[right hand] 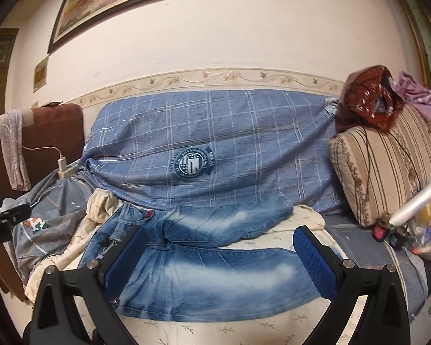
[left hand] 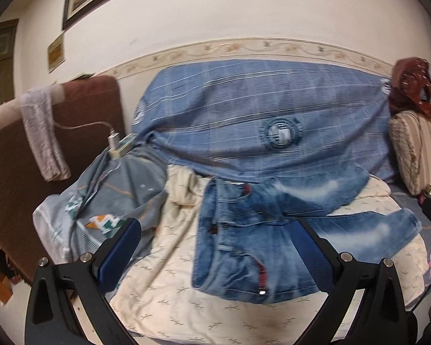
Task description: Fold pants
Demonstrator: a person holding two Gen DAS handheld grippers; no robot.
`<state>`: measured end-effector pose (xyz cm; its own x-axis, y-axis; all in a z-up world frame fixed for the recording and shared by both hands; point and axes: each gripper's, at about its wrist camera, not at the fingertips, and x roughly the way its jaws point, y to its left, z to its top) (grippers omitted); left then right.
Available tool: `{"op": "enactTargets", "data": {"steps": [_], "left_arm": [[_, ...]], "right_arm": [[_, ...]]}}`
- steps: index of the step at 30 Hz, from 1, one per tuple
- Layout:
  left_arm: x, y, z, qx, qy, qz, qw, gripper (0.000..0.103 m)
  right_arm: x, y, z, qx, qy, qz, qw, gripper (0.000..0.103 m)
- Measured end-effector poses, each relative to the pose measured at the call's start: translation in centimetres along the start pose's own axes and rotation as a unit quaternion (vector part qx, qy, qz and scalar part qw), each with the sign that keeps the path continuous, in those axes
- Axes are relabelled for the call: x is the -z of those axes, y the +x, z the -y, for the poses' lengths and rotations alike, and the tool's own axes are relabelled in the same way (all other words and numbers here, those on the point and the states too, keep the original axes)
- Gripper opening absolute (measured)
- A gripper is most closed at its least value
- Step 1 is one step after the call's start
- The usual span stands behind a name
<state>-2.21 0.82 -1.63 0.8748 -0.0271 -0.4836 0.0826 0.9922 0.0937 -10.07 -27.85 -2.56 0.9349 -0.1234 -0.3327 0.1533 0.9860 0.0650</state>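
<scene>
The left gripper (left hand: pixel 215 247) hangs with its blue-padded fingers (left hand: pixel 123 250) spread wide and empty above the faded blue denim pants (left hand: pixel 244 244), which lie flat on a cream leaf-print sheet (left hand: pixel 169 293) covering the sofa seat. The right gripper (right hand: pixel 218 254) hovers over the pant legs (right hand: pixel 221 276), likewise wide apart, holding nothing.
</scene>
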Motion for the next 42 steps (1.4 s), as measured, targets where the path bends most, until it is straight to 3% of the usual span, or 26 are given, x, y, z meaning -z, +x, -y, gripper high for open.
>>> {"op": "enactTargets", "data": {"steps": [11,42], "left_arm": [[-0.5,-1.1,2.7,0.015,0.024,0.002,0.9996,0.103],[-0.5,0.1,1.8,0.011,0.016,-0.01,0.9998,0.103]], "right_arm": [[0.0,-1.4,2.2,0.007,0.017,0.006,1.0,0.103],[0.1,-1.2,1.0,0.001,0.006,0.003,1.0,0.103]]}}
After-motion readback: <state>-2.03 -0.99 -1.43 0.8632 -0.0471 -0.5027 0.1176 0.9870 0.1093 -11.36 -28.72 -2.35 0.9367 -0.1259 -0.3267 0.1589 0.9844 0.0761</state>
